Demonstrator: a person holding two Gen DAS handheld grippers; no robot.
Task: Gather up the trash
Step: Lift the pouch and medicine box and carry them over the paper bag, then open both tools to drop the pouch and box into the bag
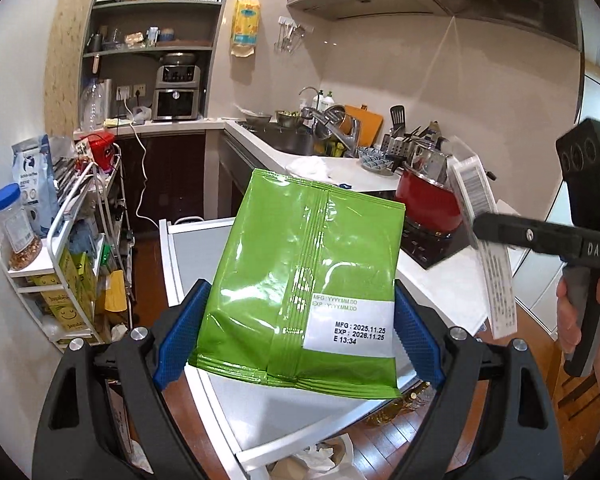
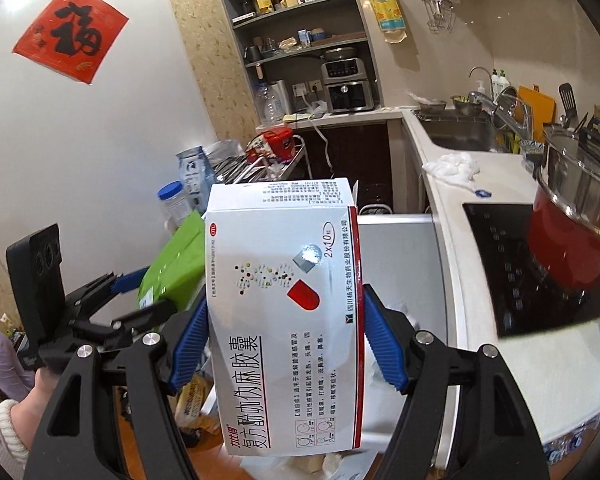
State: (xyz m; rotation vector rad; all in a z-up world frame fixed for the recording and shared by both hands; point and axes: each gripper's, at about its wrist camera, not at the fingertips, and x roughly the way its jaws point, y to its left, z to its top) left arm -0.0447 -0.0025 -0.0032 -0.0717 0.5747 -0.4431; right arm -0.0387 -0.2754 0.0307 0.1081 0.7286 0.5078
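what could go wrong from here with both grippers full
The green bag is slick foil pinched only at its sides by the left gripper, so it might slide out. The medicine box in the right gripper looks like thin card that could crush or twist loose. Both items are held close together, so they could knock each other, or the red pot beside them.

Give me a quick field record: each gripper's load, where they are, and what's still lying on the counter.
left gripper: shut on green pouch, held in the air
right gripper: shut on white medicine box, held in the air
below both: open white bin, crumpled paper inside
counter: crumpled white tissue beside the sink
cooktop: red pot
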